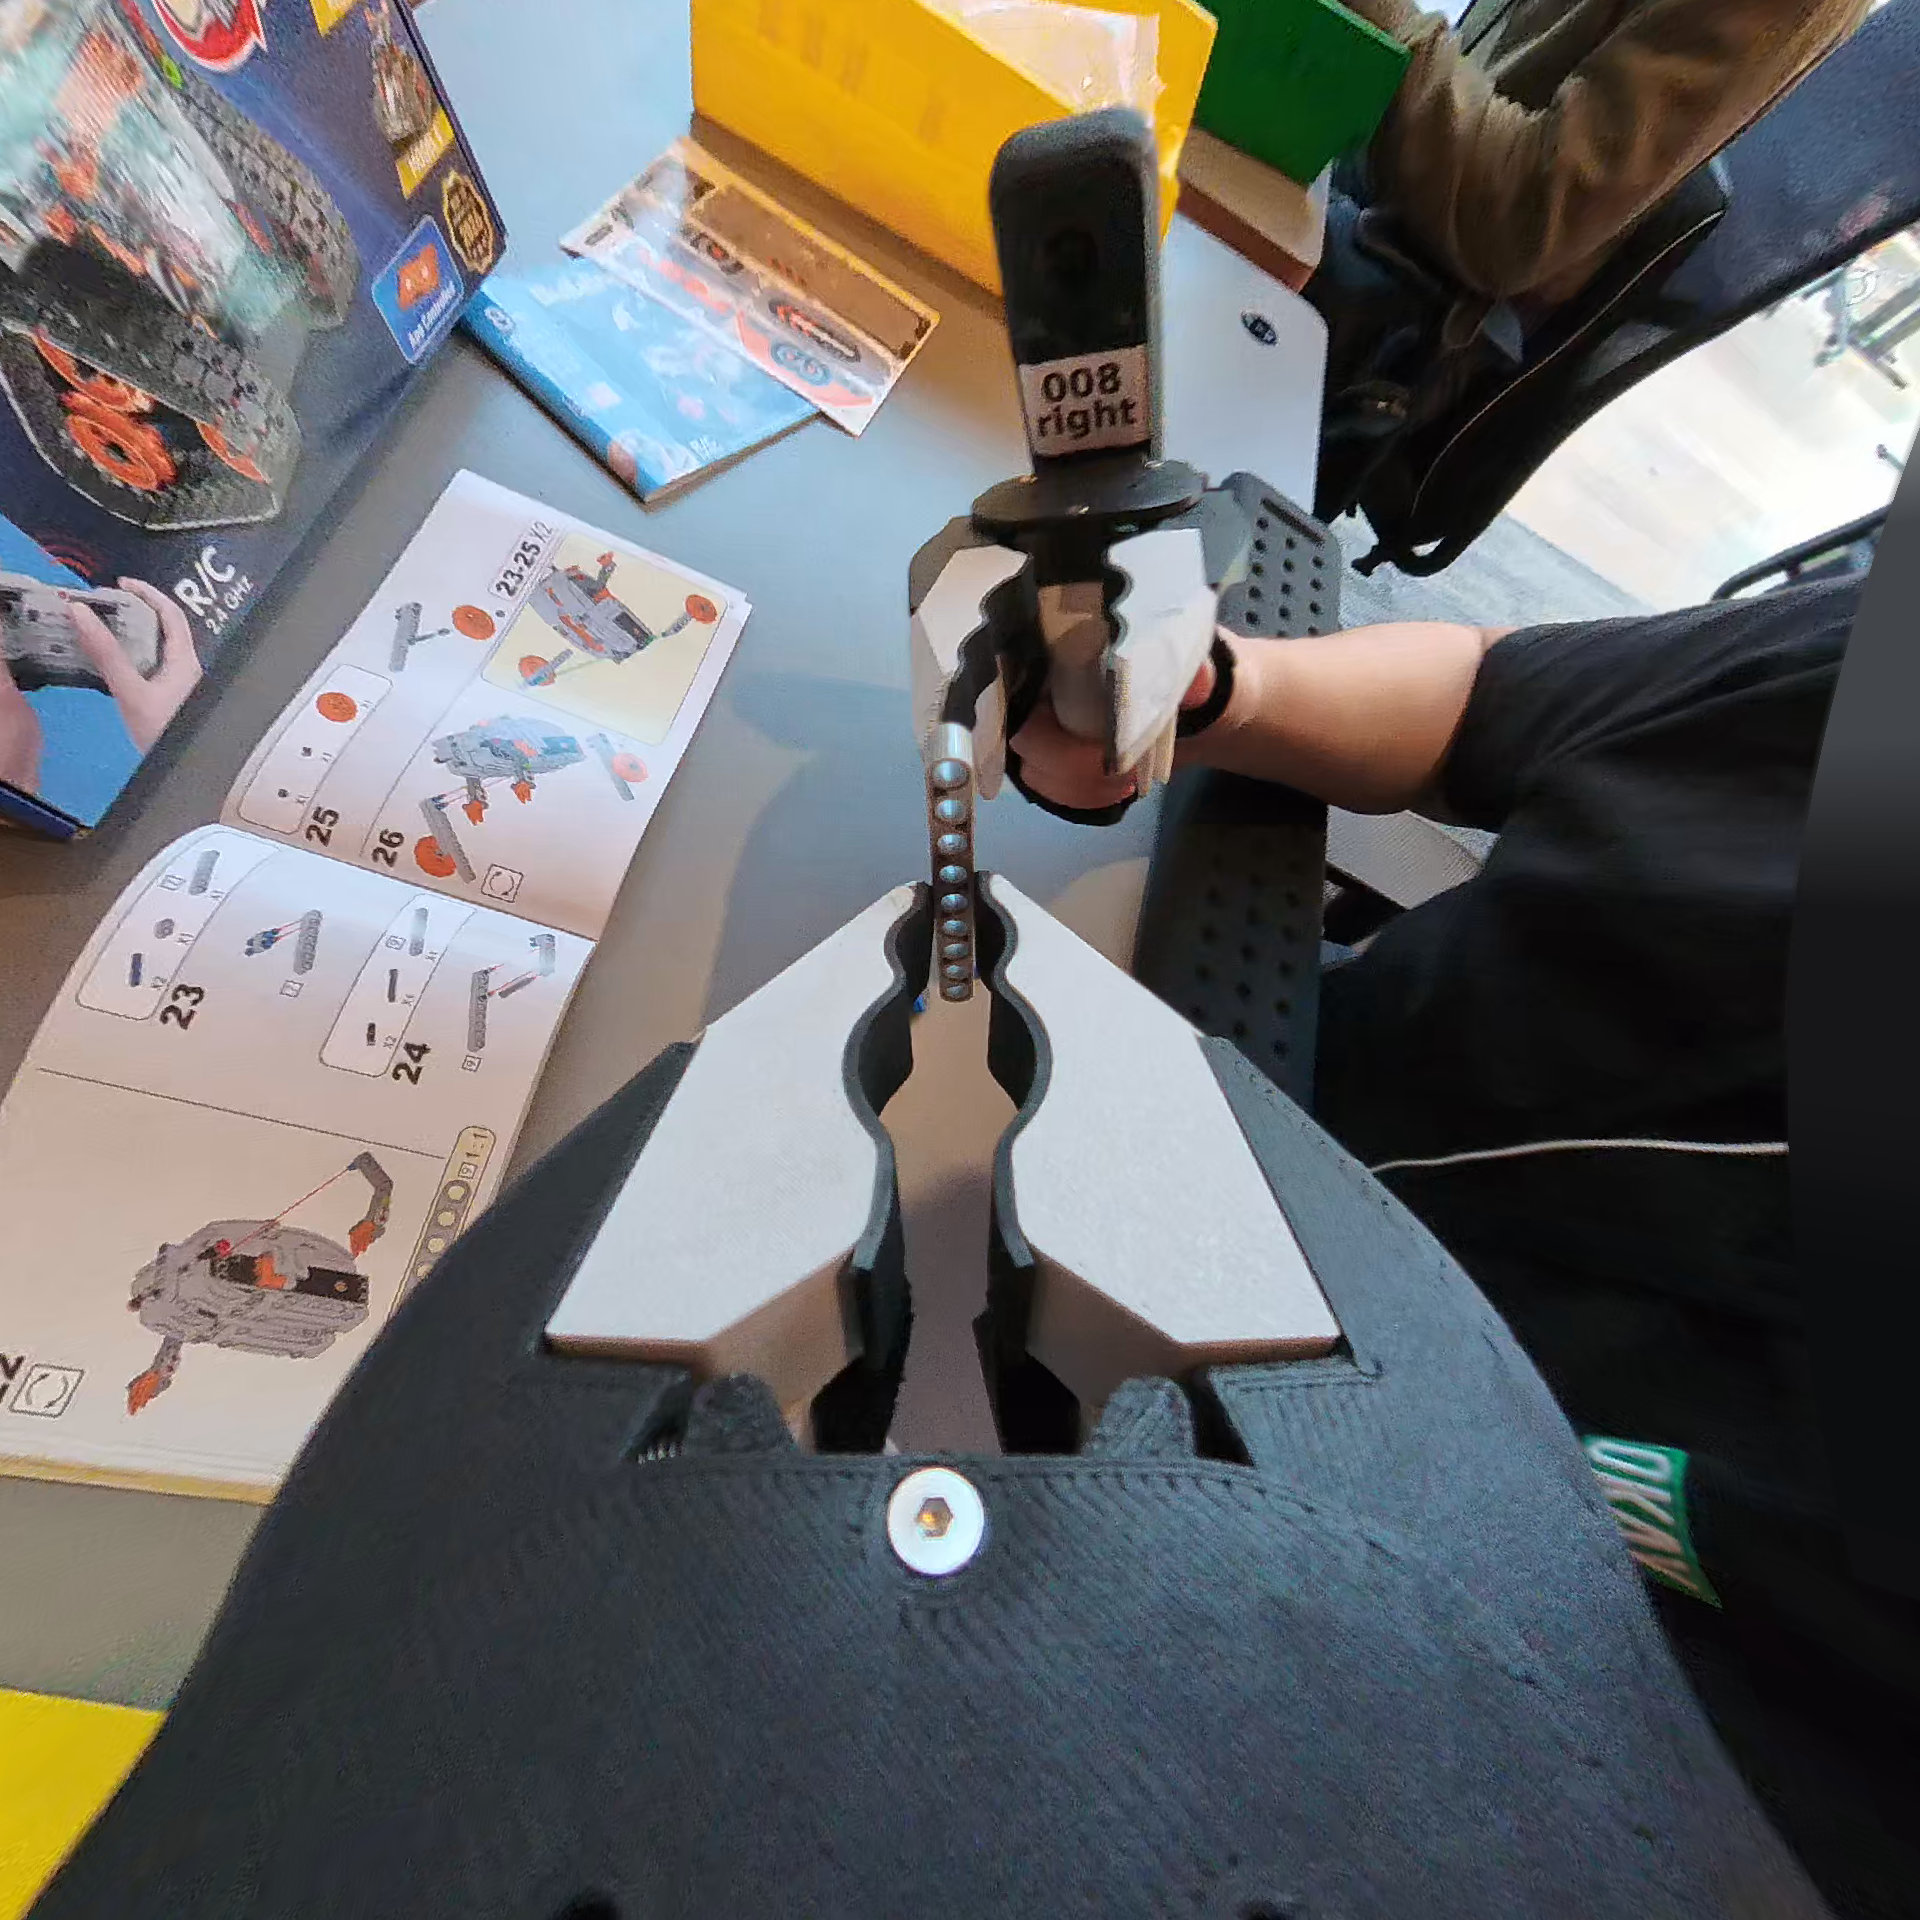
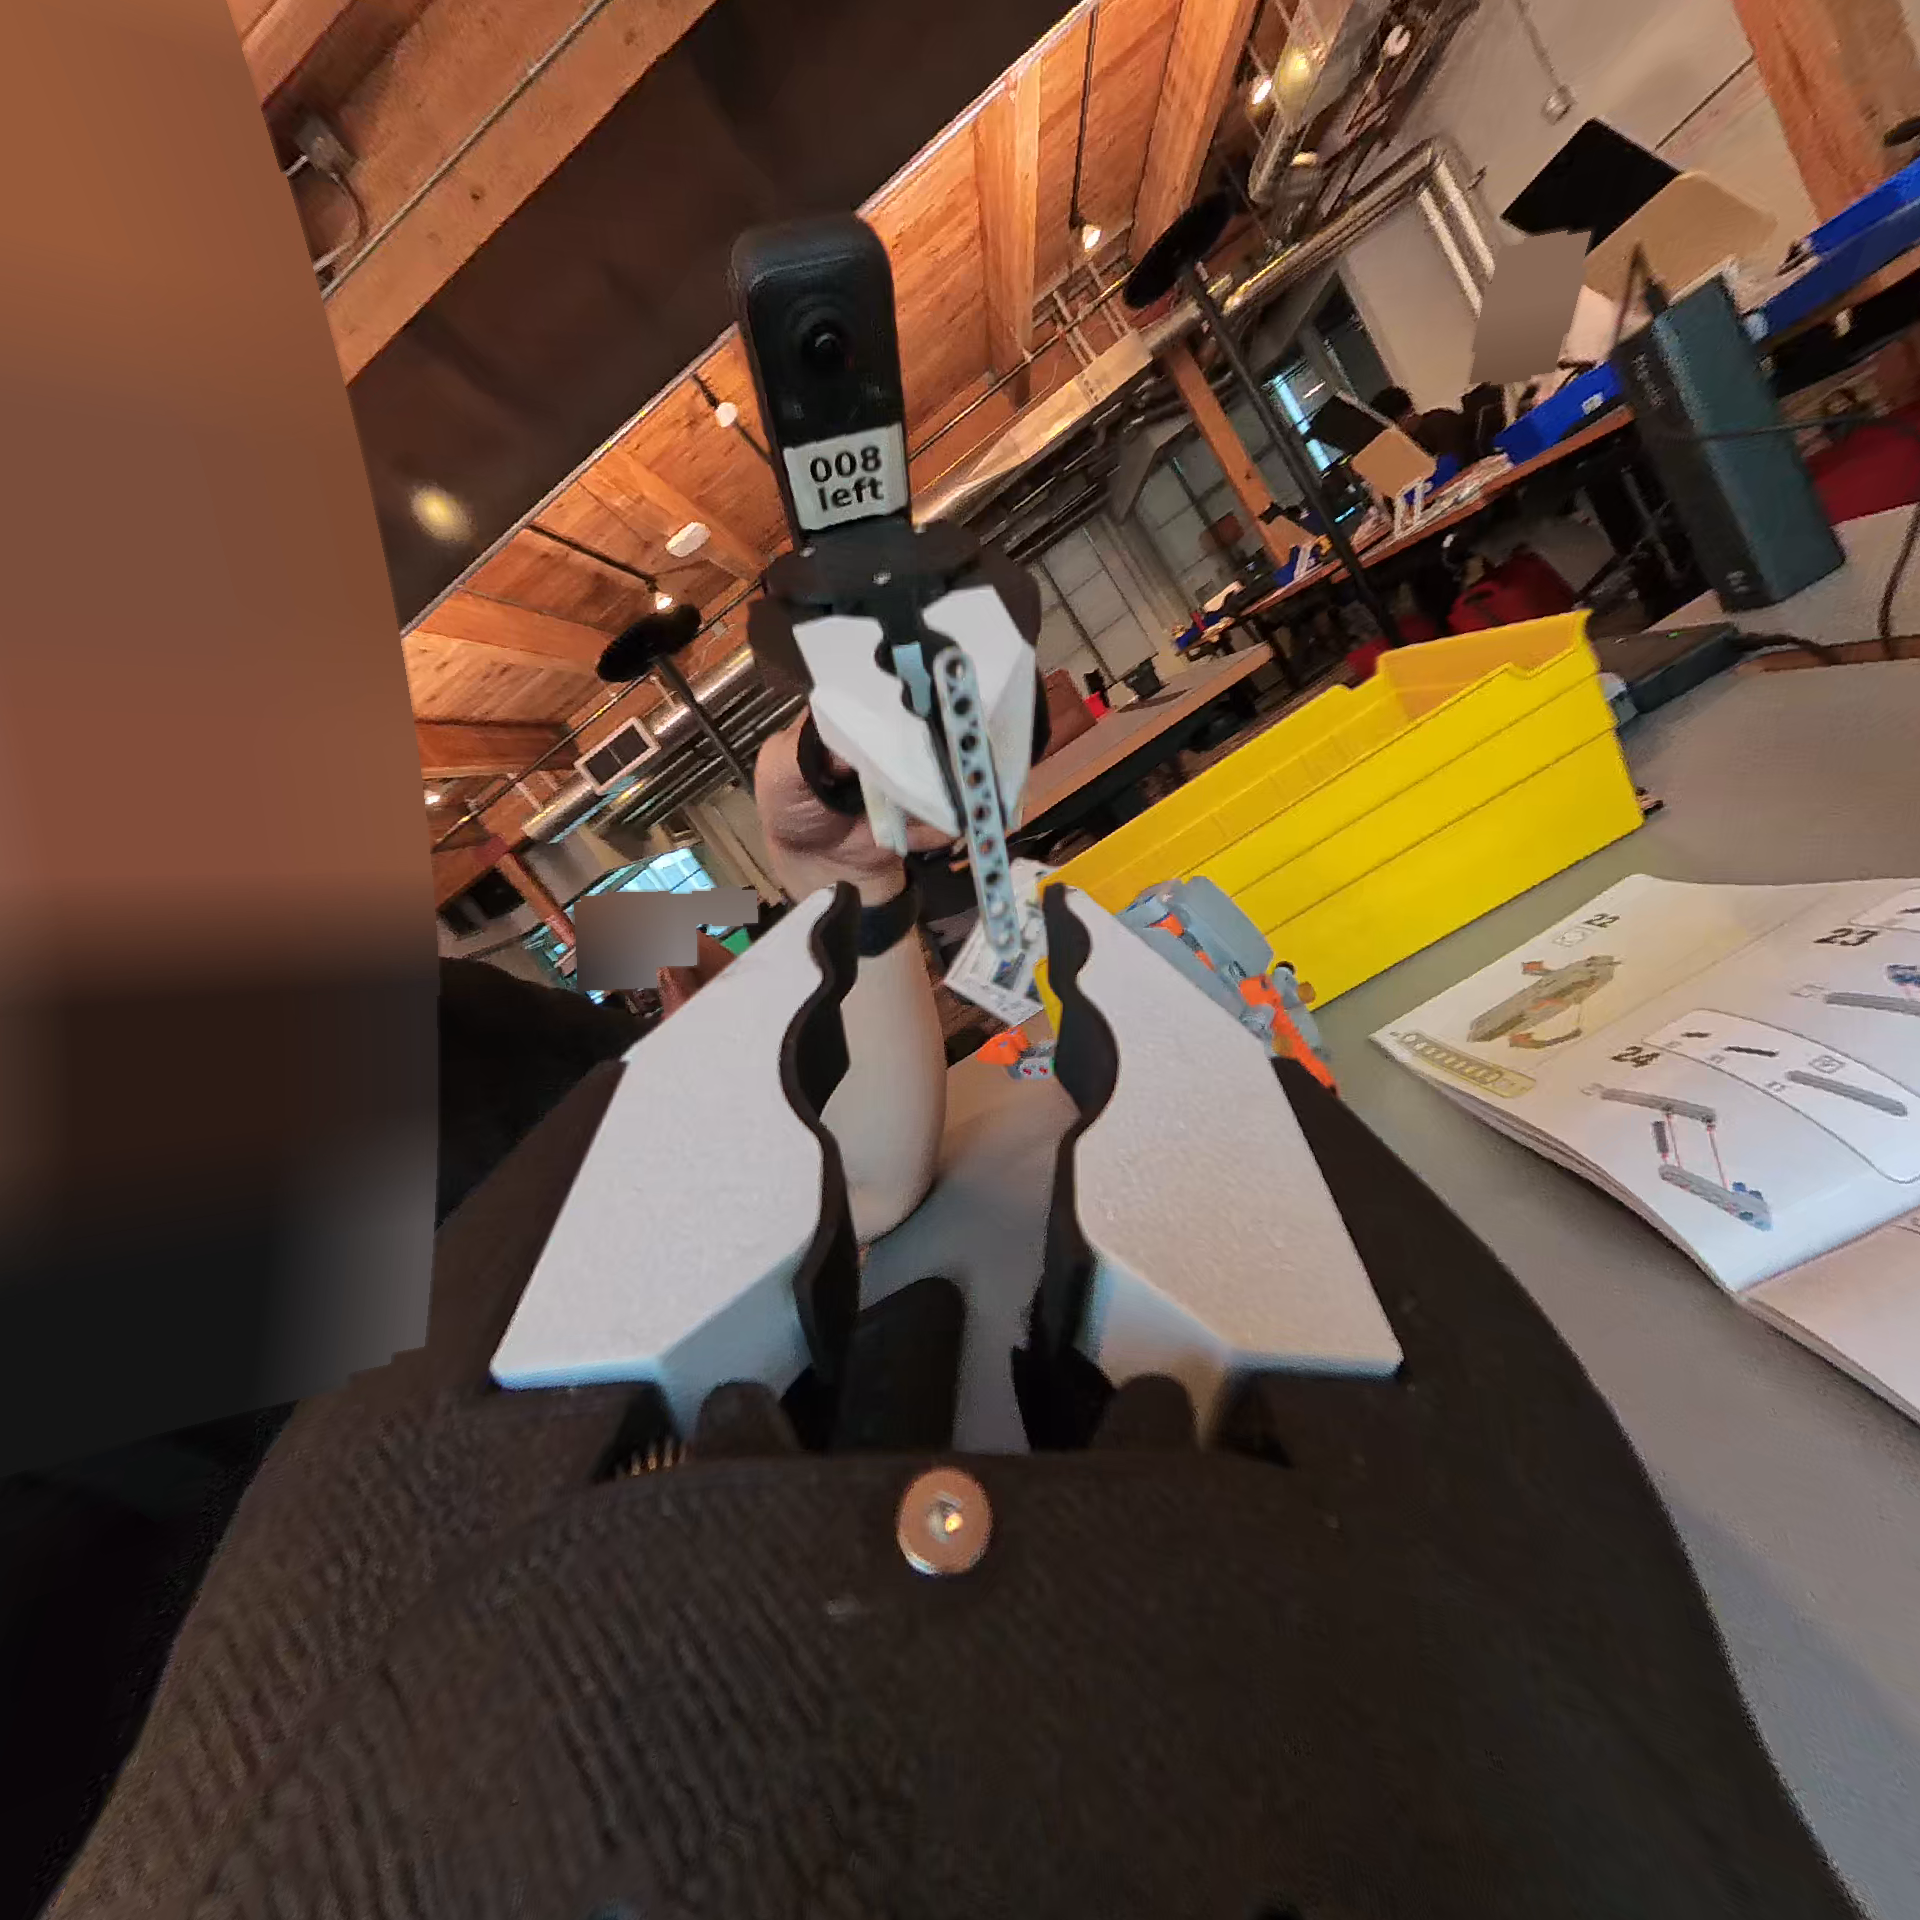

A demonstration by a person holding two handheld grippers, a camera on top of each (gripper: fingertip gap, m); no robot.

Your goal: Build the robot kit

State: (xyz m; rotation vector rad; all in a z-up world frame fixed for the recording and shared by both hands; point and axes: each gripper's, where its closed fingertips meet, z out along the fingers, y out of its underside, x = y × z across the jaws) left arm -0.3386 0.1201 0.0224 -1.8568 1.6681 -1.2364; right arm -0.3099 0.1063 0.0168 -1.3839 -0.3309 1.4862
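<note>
Left gripper [image 1: 953,904] pinching grey beam [image 1: 953,883]

Right gripper [image 2: 951,920] — white fingers with black wavy pads, set apart with nothing between them. Facing it, the left gripper [image 2: 920,681] is seen closed on one end of a grey perforated beam [image 2: 979,795], which hangs down toward the right gripper's tips. Beyond — a yellow bin [image 2: 1434,769], a grey-orange brick model [image 2: 1226,956] and an open instruction booklet [image 2: 1704,1081] are laid on the grey table [image 2: 1558,1455].
</note>
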